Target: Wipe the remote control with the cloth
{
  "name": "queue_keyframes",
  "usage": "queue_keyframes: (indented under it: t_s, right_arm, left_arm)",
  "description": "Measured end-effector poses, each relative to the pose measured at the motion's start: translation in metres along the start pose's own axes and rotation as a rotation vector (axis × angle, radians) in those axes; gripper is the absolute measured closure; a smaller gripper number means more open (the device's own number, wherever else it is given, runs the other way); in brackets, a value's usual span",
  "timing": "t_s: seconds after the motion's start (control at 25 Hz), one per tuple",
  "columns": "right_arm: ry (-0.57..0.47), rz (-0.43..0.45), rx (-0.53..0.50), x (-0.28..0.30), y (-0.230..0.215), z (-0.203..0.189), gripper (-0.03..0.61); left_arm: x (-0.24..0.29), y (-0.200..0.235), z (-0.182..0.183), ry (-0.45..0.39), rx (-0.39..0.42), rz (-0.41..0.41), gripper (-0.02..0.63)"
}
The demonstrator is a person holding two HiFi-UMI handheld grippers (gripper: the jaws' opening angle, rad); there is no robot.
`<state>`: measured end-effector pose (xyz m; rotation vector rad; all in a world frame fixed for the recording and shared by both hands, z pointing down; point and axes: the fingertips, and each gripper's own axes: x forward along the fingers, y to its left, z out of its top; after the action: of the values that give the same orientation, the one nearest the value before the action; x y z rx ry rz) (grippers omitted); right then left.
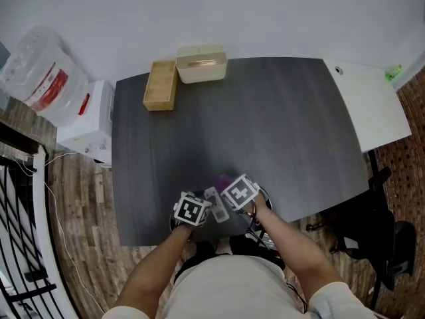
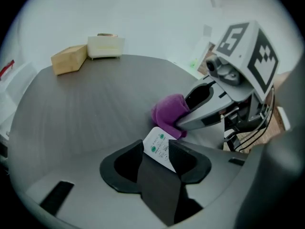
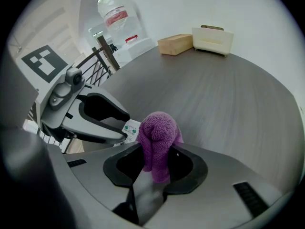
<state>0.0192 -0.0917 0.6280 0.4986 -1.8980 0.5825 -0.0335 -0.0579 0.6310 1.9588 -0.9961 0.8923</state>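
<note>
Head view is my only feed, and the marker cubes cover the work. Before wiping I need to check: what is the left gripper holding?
Observer: The left gripper is shut on the white rectangular remote control, with its pads on the long edges.
Operator: And the right gripper?
Observer: The right gripper is shut on the purple terry cloth, which bulges out past its jaws.
Operator: Is the cloth on the remote control yet?
Observer: In the left gripper view, the cloth looks to be touching the remote control's far end.
</note>
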Motion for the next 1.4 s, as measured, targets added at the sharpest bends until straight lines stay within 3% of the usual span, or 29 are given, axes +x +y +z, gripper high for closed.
queue_keyframes:
  t_s: [0.12, 0.28, 0.52, 0.8, 1.4]
  right_arm:
    - [-0.002, -0.003, -0.013, -0.001, -0.002, 0.002, 0.454]
    - [0.044, 0.073, 0.022, 0.001, 0.015, -0.002, 0.454]
    - [0.05, 0.055, -0.015, 0.004, 0.013, -0.003, 0.454]
    - [0.09, 0.094, 0.016, 0.001, 0.032, -0.036, 0.454]
    - [0.148, 0.129, 0.023, -0.022, 0.072, -0.108, 0.454]
  left_arm:
    - [0.002, 0.003, 0.0, 0.006, -0.009, 0.011, 0.442]
    - [0.003, 0.007, 0.002, -0.003, -0.018, 0.029, 0.442]
    - [0.003, 0.007, 0.006, -0.012, -0.015, 0.059, 0.442]
    - [0.005, 0.004, -0.007, -0.023, -0.054, 0.058, 0.442]
    - [0.006, 0.008, 0.001, -0.065, -0.012, 0.057, 0.442]
